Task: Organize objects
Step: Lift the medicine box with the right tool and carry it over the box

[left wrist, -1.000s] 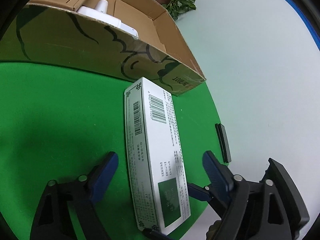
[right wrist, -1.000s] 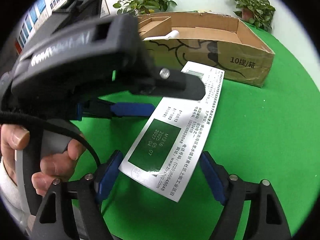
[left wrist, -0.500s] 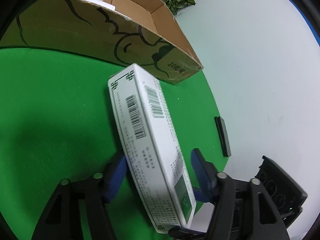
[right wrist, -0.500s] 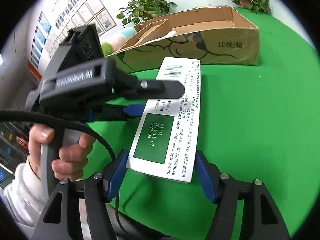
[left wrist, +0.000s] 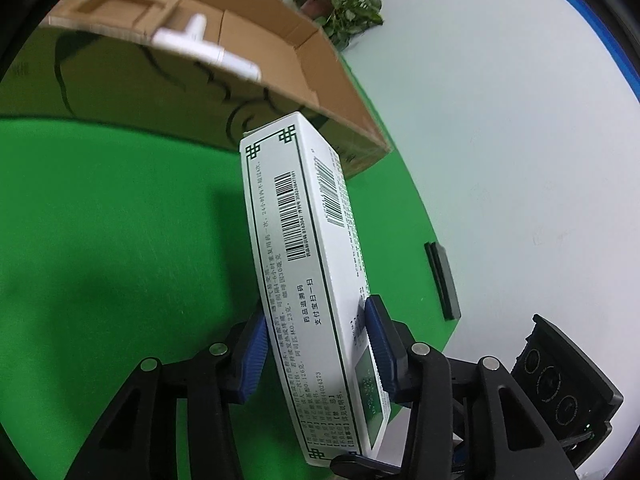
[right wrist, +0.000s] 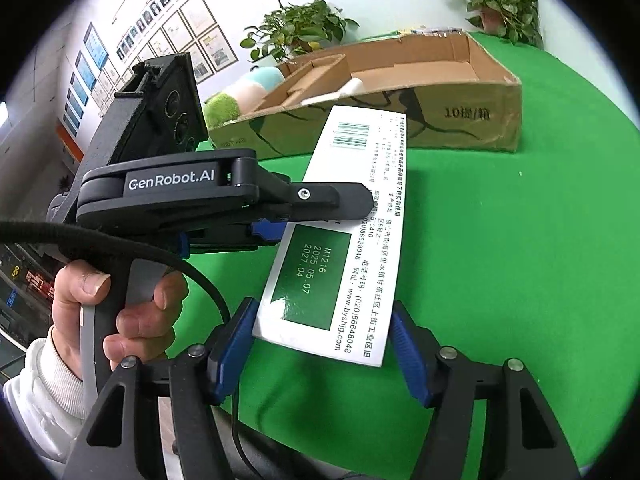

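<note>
1. The medicine box is clenched by the left tongs, whose jaws have just been closing.
2. The right tongs flank its end; contact cannot be told.
3. It should be carried level into the cardboard box behind it.

Green surface right of the white carton: bare, open passage up to the cardboard box. Left of the carton, in the left wrist view, green cloth likewise bare to the box's near wall. Box blocks the far side; open top, white object lying inside near the wall, dividers at its left end. Left gripper and hand occupy the left approach. Flat black bar lies at the surface's right edge. Potted plants stand beyond the box.
</note>
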`<action>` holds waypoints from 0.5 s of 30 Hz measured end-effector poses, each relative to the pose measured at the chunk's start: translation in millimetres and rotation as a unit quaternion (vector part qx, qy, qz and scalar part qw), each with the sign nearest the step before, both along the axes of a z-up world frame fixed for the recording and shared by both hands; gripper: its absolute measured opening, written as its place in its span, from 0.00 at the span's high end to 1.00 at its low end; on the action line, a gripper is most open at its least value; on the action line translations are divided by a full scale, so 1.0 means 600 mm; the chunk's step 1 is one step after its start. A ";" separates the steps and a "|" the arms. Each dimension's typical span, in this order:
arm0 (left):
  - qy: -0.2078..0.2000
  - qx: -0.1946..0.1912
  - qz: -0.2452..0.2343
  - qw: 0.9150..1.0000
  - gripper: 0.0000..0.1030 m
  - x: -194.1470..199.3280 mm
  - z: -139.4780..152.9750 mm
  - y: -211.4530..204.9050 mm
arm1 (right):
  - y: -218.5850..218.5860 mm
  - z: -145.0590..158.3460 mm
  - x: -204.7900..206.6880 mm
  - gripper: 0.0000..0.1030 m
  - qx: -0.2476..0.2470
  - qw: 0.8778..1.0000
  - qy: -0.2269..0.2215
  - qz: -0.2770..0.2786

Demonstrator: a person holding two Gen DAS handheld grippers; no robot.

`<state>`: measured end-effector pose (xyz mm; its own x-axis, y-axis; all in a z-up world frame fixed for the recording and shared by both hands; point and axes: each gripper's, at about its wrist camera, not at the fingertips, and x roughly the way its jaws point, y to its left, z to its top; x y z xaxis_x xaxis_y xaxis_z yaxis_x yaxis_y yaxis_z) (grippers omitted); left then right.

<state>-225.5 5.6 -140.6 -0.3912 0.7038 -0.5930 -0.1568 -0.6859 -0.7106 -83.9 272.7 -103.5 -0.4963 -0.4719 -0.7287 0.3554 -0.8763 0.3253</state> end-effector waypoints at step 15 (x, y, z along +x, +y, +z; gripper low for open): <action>0.108 -0.047 0.001 0.993 0.60 -0.048 0.148 0.015 | -0.021 0.078 -0.017 0.39 -0.014 0.997 0.079 -0.011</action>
